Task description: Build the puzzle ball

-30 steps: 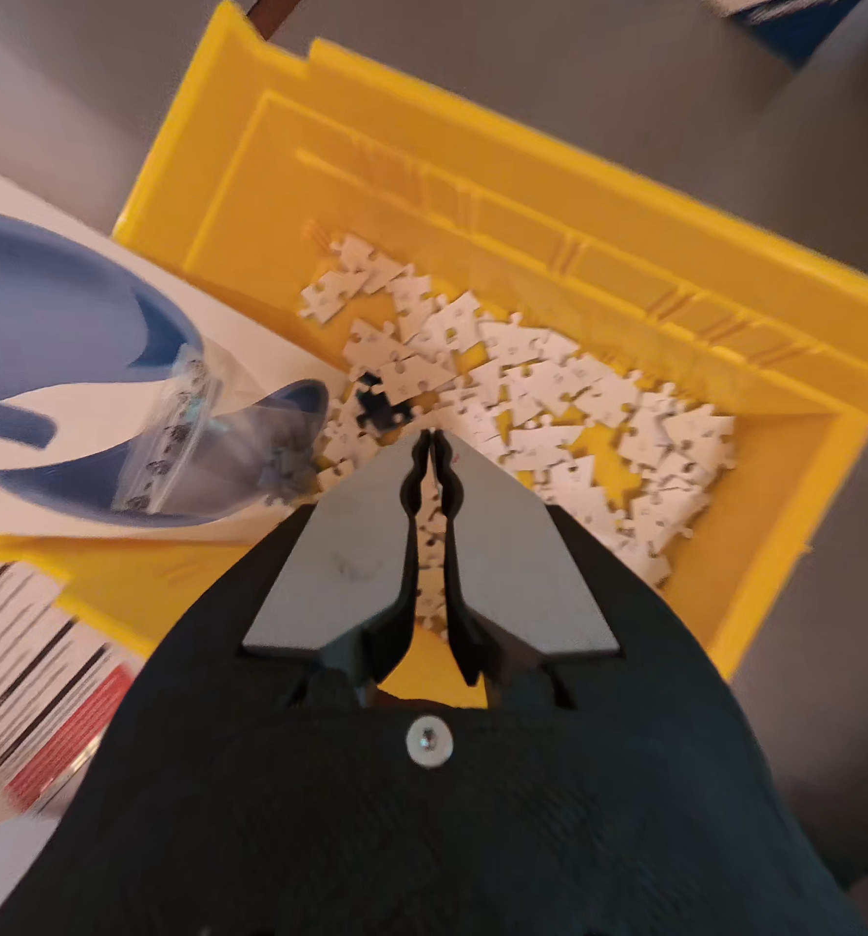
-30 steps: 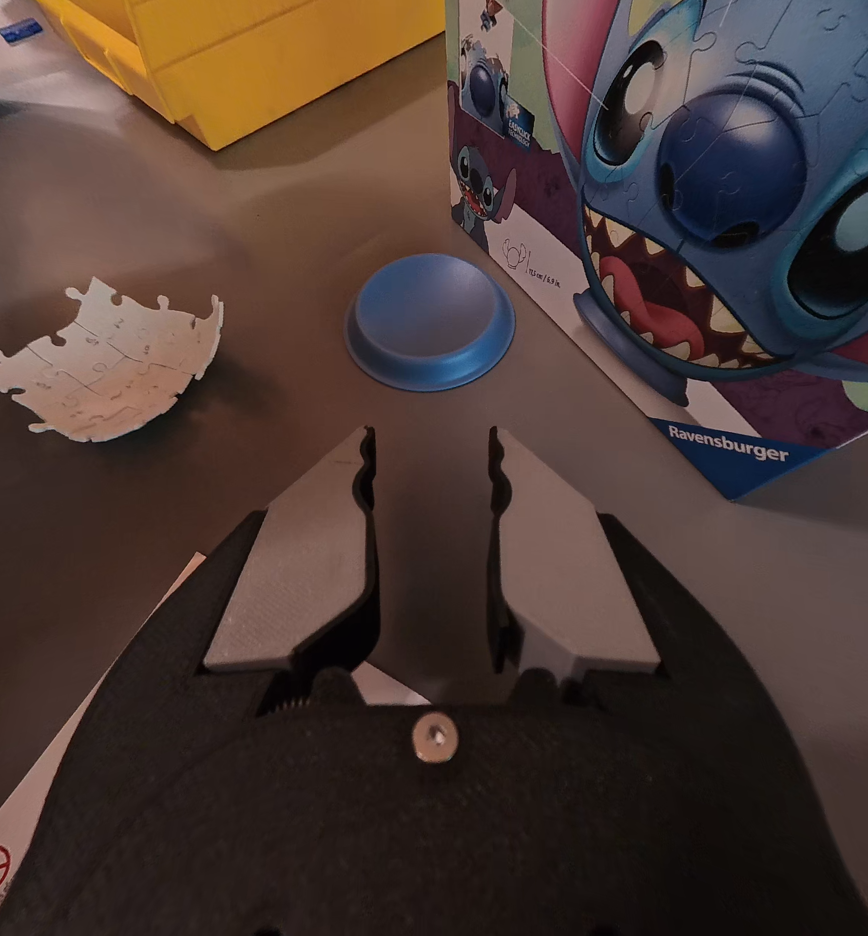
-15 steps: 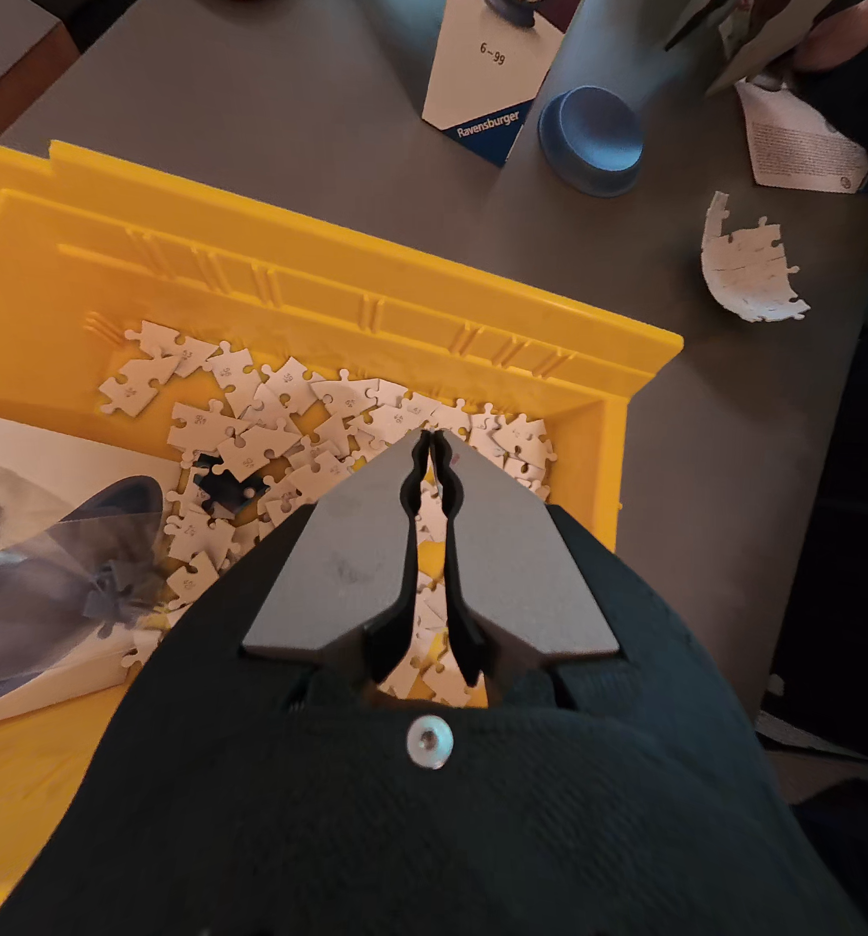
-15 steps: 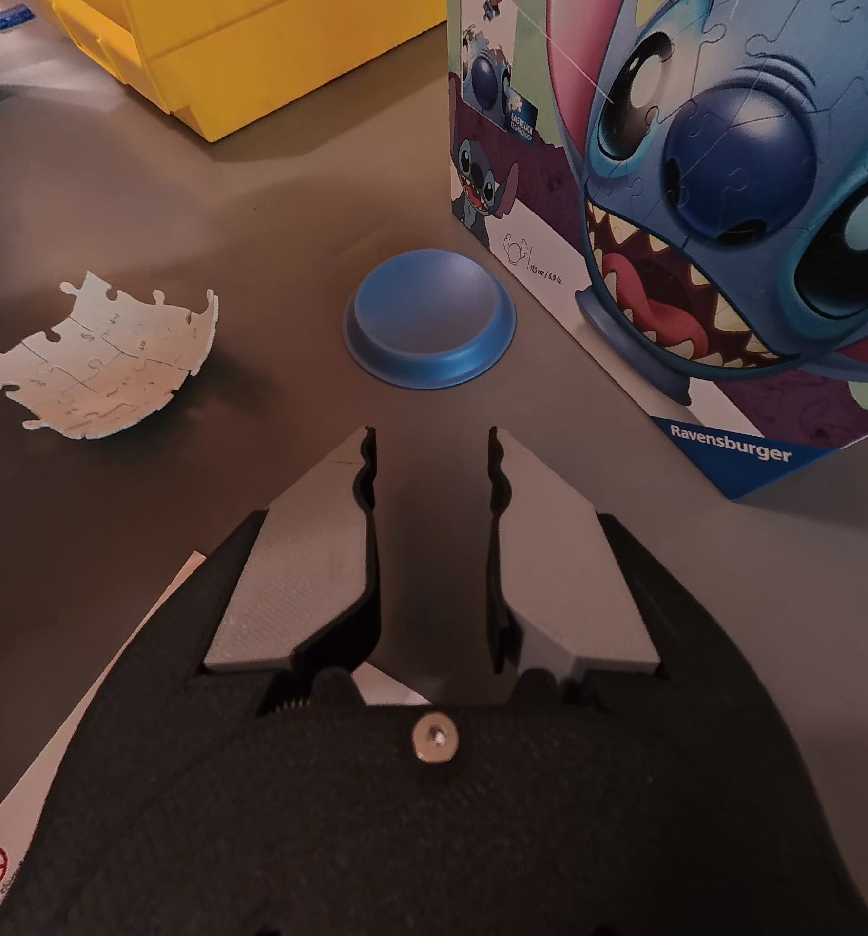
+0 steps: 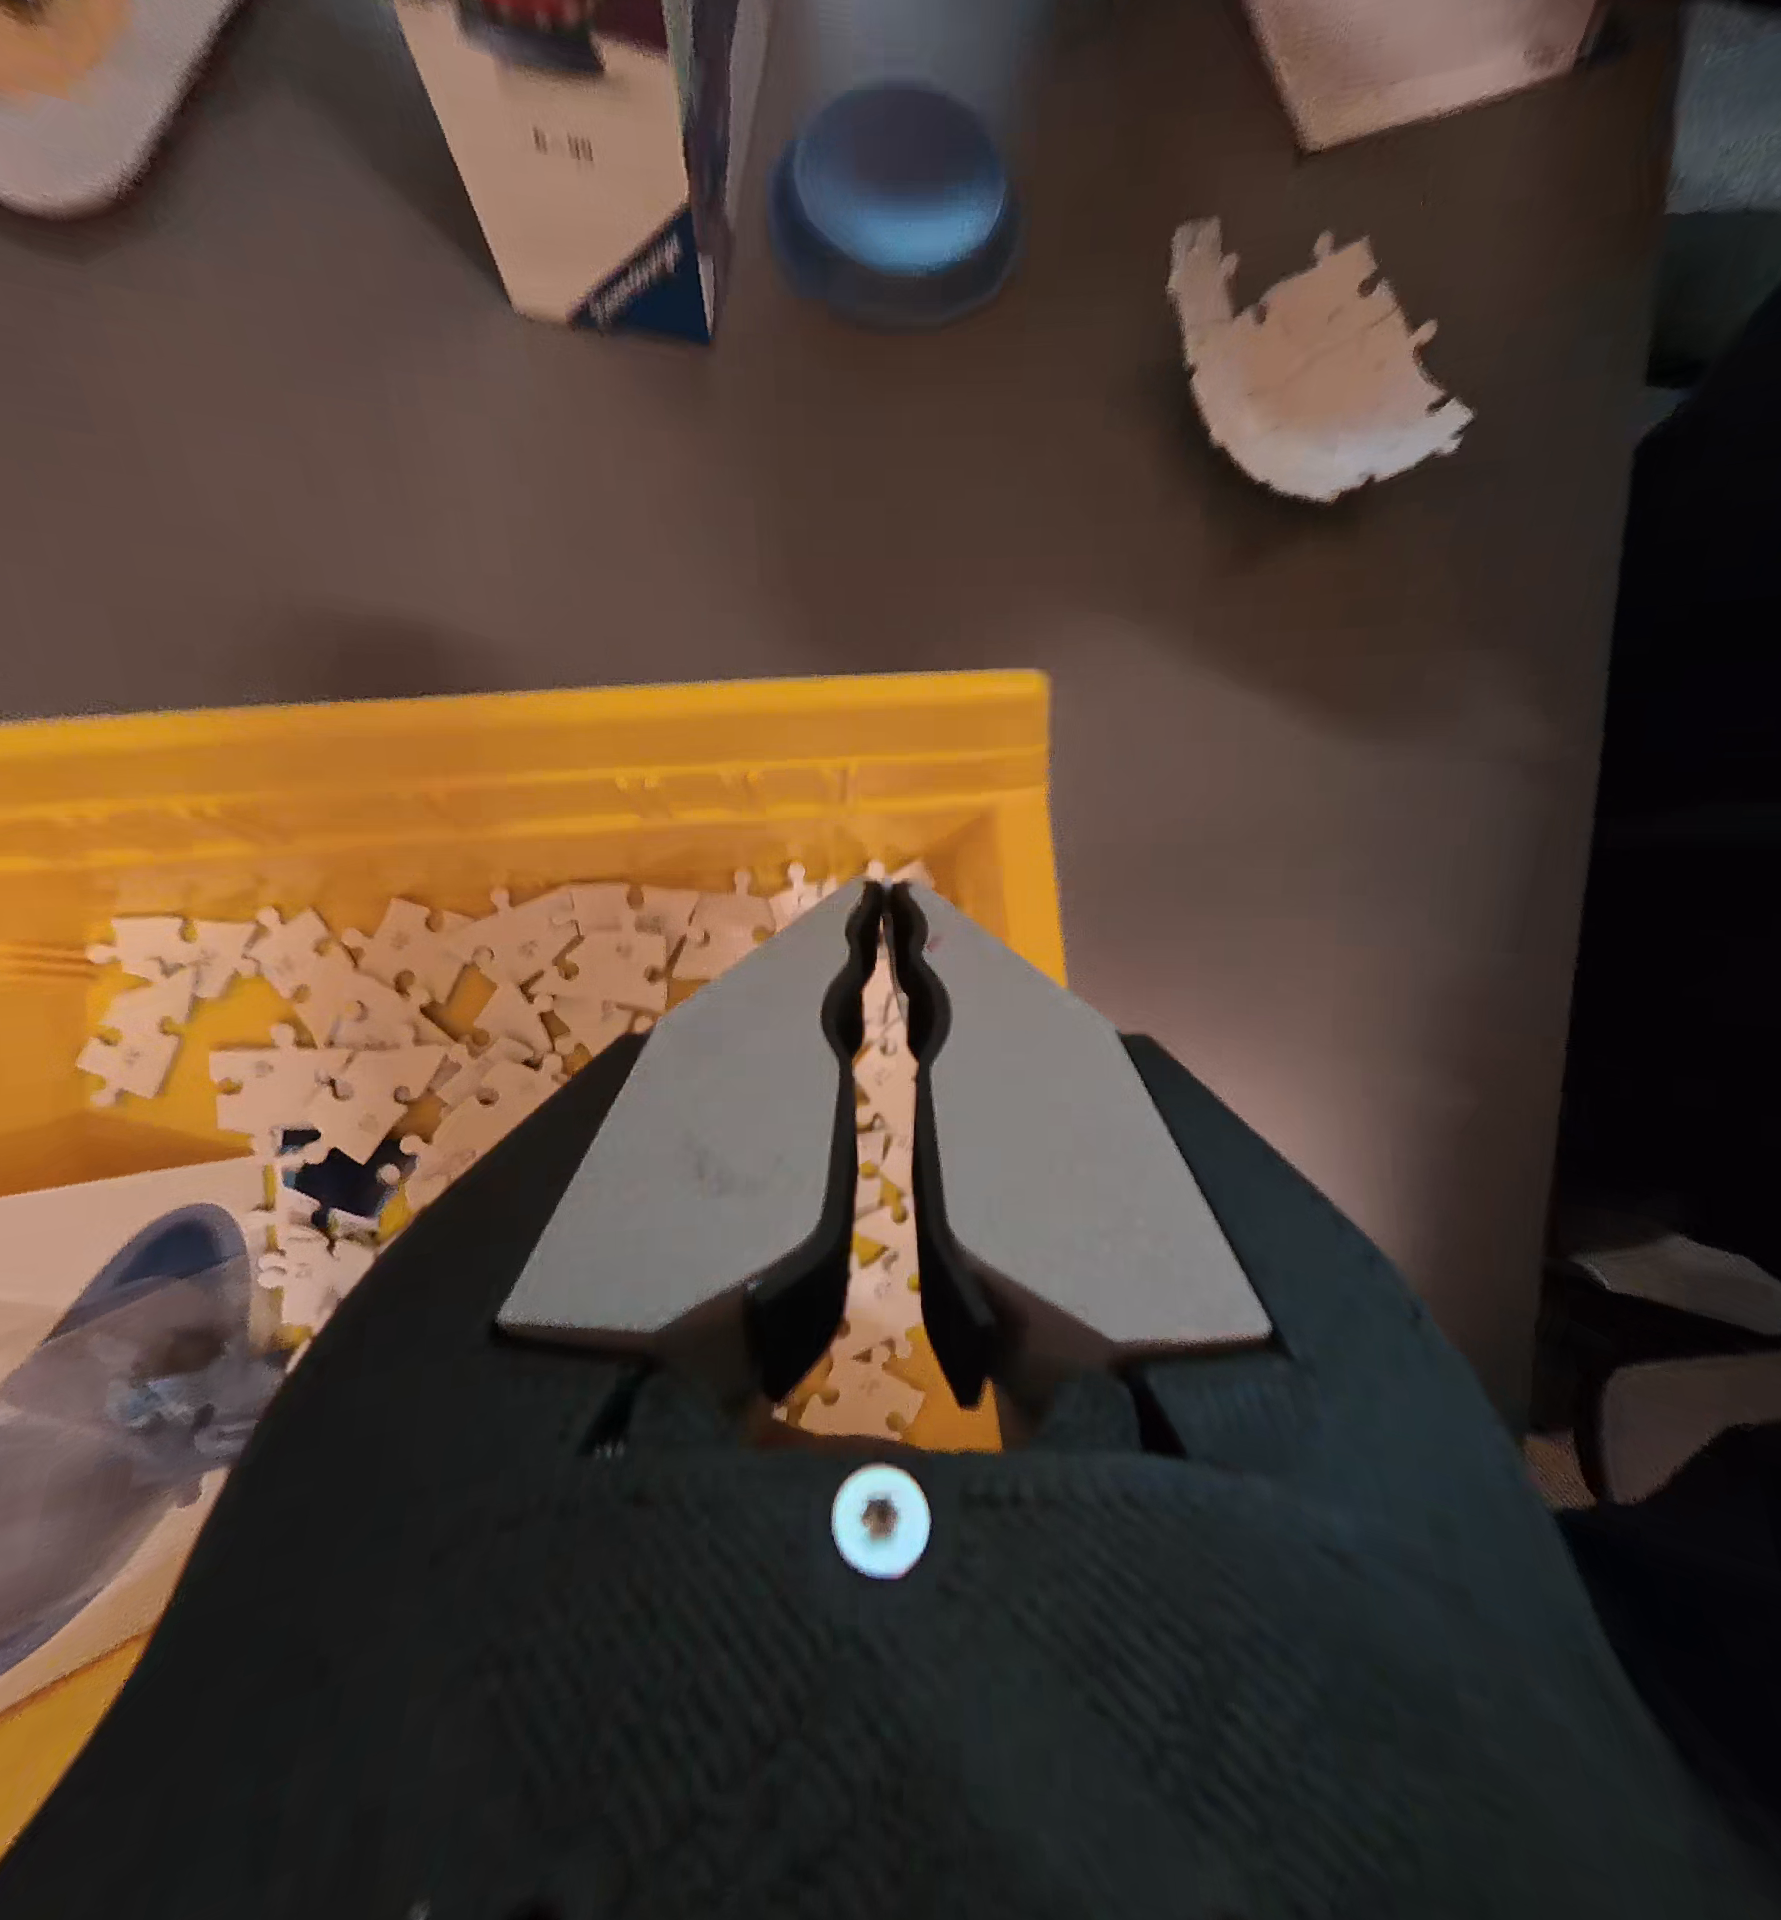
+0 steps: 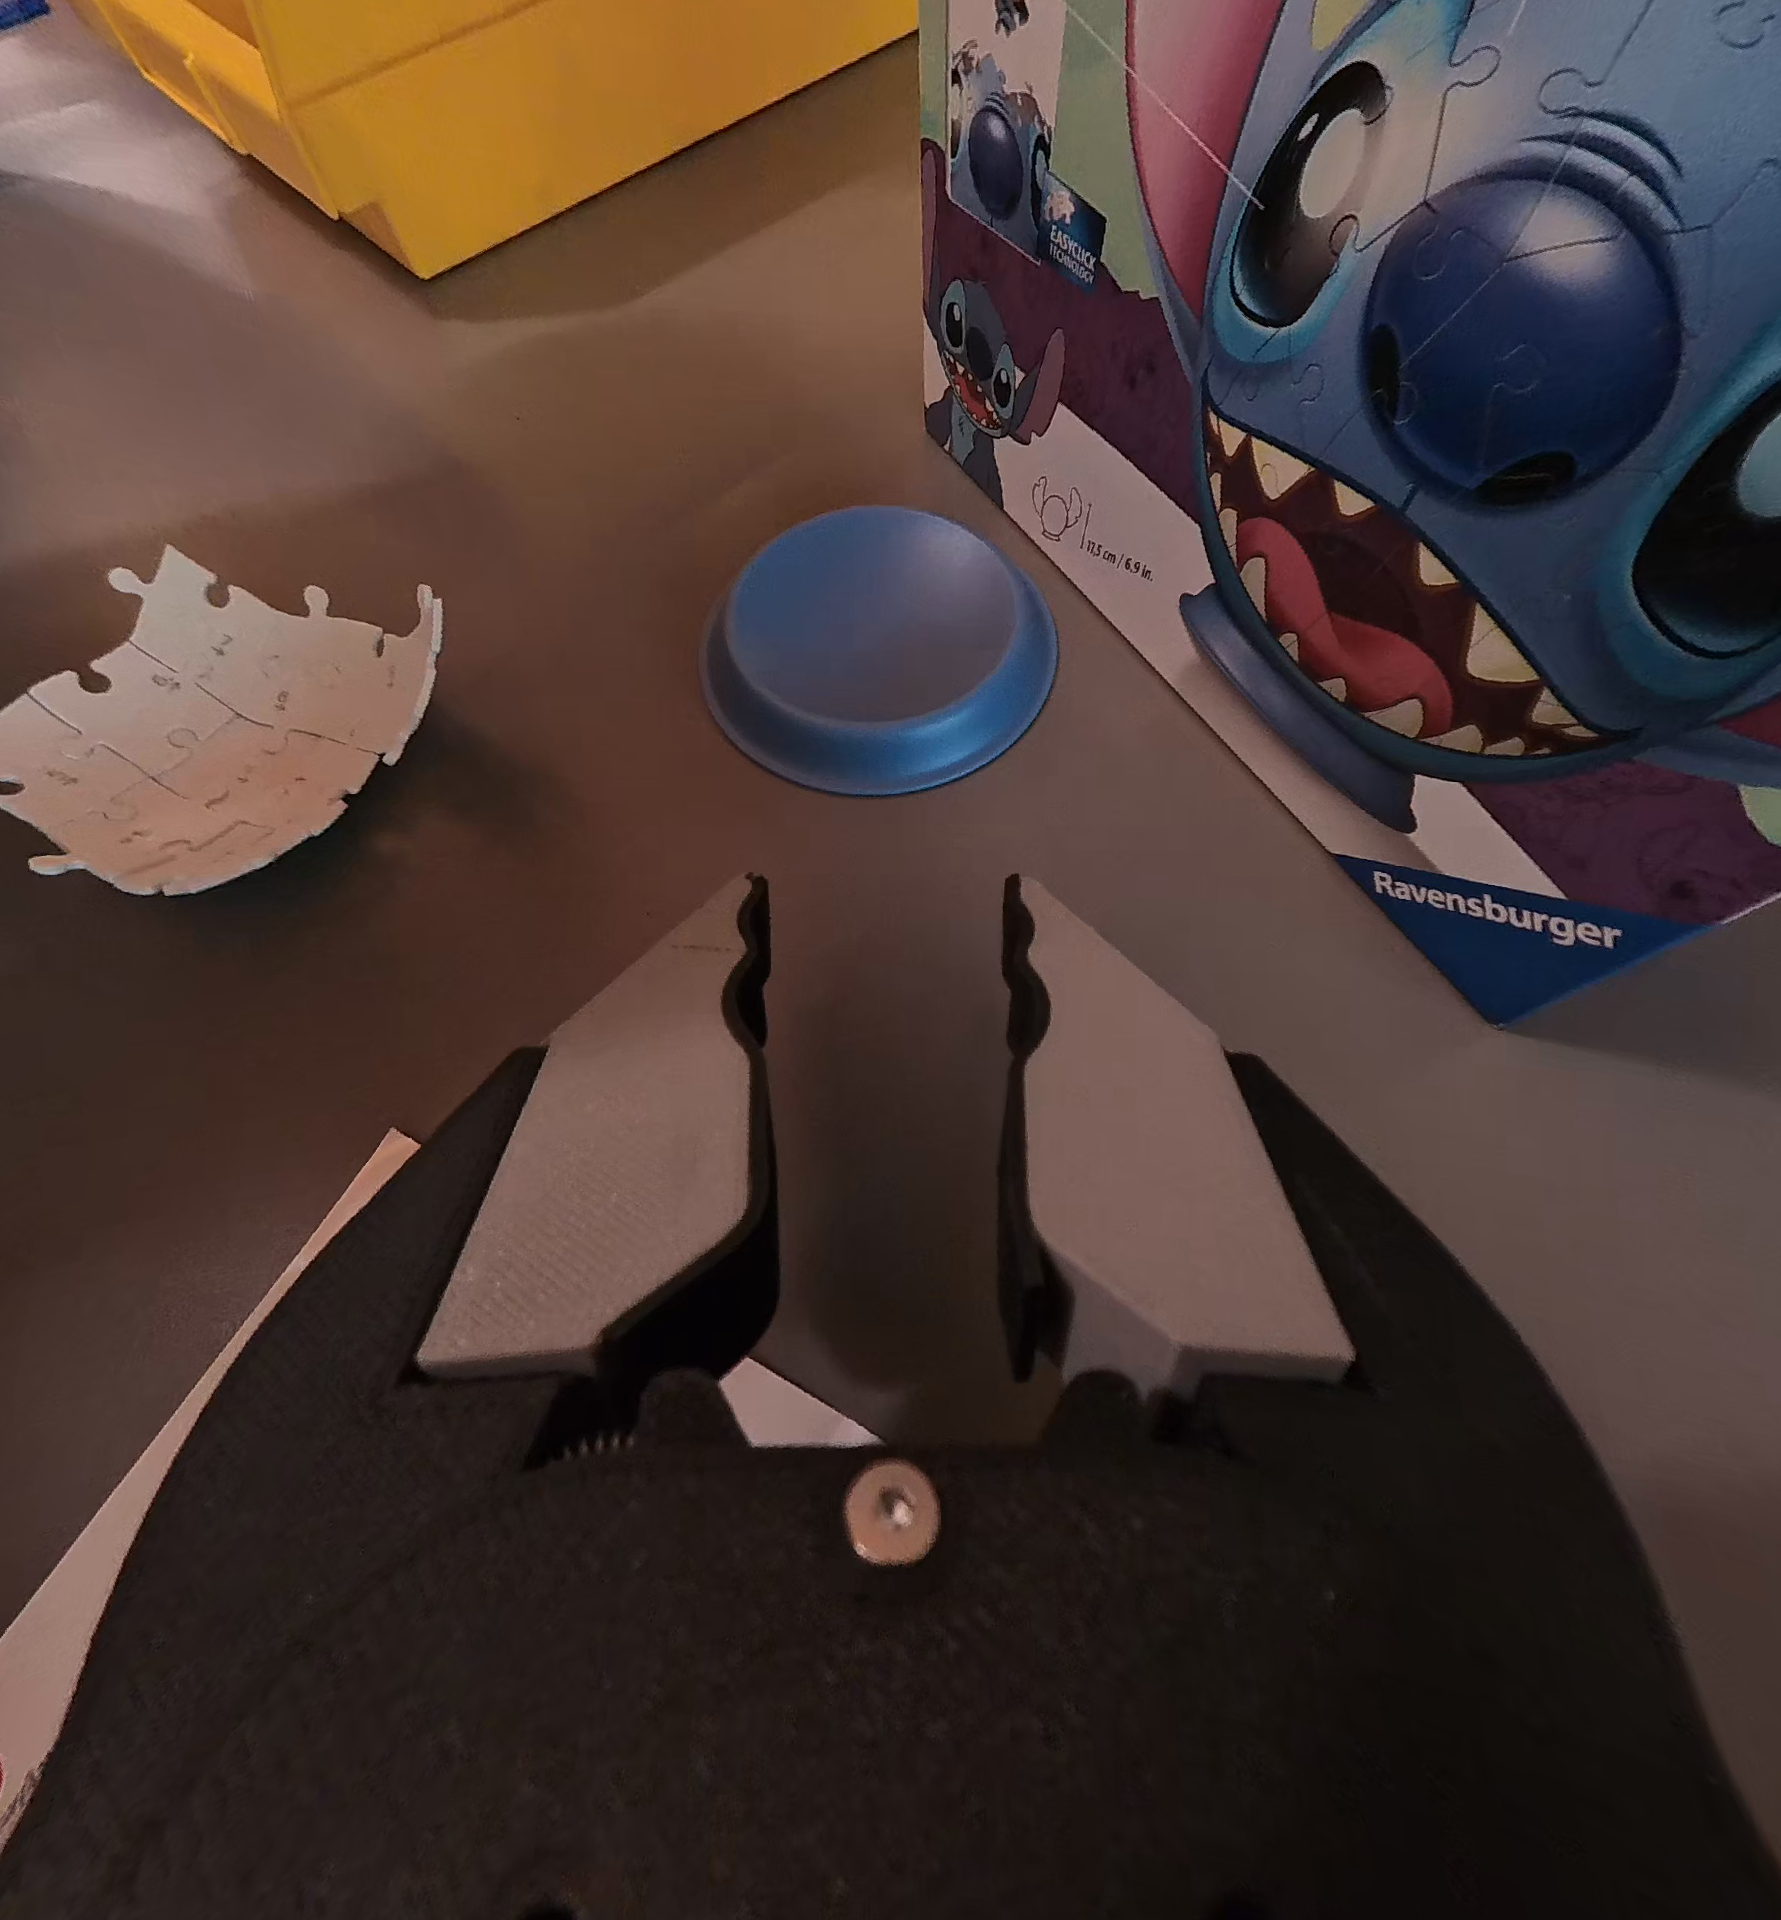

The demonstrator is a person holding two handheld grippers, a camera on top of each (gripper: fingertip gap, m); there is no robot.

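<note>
Grey-brown table underneath. Left gripper pinched shut over yellow bin of loose pieces; whether holding one, cannot tell. Right gripper parted, empty, waiting near curved assembled section, blue stand and puzzle box.

Glossy yellow plastic bin, matt card pieces, satin blue plastic stand.

Before you on the worktop: stand between assembled shell at left and box at right; bin behind.
</note>
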